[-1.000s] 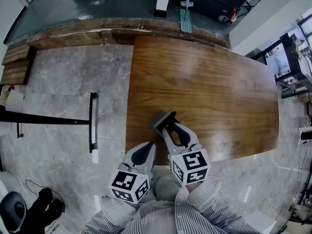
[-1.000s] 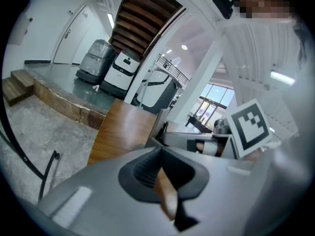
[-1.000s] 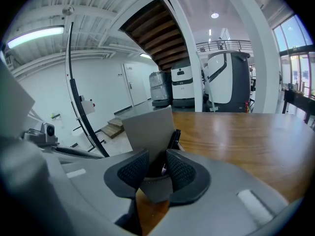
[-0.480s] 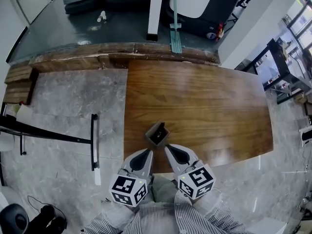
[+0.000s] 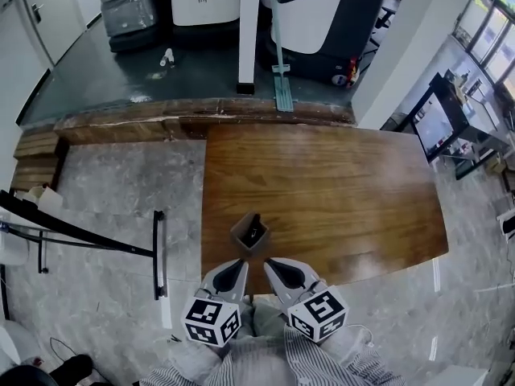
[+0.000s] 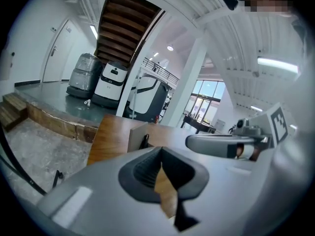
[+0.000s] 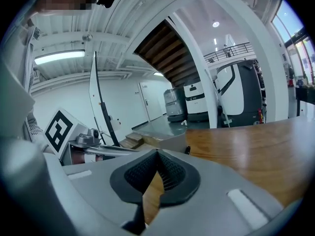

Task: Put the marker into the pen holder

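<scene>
The small brown pen holder (image 5: pixel 245 224) stands near the front edge of the wooden table (image 5: pixel 338 191). A dark marker (image 5: pixel 253 232) sits inside it. My left gripper (image 5: pixel 240 263) and right gripper (image 5: pixel 269 262) hang side by side just short of the holder, both shut and empty. In the left gripper view the holder (image 6: pixel 137 137) shows beyond my shut left gripper (image 6: pixel 160 149), with the marker (image 6: pixel 144 141) poking out of its top. The right gripper view has the holder (image 7: pixel 170 142) just past my shut right gripper (image 7: pixel 157 153), with a marker tip (image 7: pixel 187 150) at its right edge.
Grey marble floor (image 5: pixel 121 207) lies left of the table, with a black metal stand (image 5: pixel 157 252) on it. White and dark machines (image 5: pixel 322 14) and a post (image 5: pixel 248 30) stand on the dark platform behind the table. A desk with a screen (image 5: pixel 438 123) is at the right.
The right gripper has drawn back from the holder towards the table's near edge, and its jaws went from open to shut. The marker now rests in the holder. The head view has pulled back.
</scene>
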Demonstrator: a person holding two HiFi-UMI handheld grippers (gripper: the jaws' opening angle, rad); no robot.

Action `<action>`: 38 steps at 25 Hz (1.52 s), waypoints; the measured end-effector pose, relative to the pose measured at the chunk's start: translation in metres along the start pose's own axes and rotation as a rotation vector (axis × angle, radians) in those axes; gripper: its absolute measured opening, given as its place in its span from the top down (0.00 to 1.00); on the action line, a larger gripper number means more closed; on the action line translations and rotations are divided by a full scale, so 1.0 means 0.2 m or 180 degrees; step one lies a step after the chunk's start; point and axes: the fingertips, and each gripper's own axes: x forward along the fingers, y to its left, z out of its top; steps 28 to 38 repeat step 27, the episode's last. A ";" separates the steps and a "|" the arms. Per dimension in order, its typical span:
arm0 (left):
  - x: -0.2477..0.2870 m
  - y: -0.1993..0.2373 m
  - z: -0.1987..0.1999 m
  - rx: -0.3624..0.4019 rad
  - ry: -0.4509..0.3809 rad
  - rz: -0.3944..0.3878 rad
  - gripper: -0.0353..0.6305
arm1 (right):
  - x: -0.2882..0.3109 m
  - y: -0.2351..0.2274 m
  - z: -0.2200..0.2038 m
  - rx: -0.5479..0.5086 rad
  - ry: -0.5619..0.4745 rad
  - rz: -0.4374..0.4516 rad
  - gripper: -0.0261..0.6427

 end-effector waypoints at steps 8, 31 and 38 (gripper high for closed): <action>0.01 -0.04 -0.01 0.0040 0.0022 -0.0005 0.94 | 0.00 -0.01 -0.02 -0.0008 0.0061 0.0038 0.96; 0.04 0.00 -0.04 0.0002 0.0121 -0.0005 0.94 | 0.04 -0.01 -0.06 -0.0016 0.0201 0.0111 0.96; 0.04 0.00 -0.04 0.0002 0.0121 -0.0005 0.94 | 0.04 -0.01 -0.06 -0.0016 0.0201 0.0111 0.96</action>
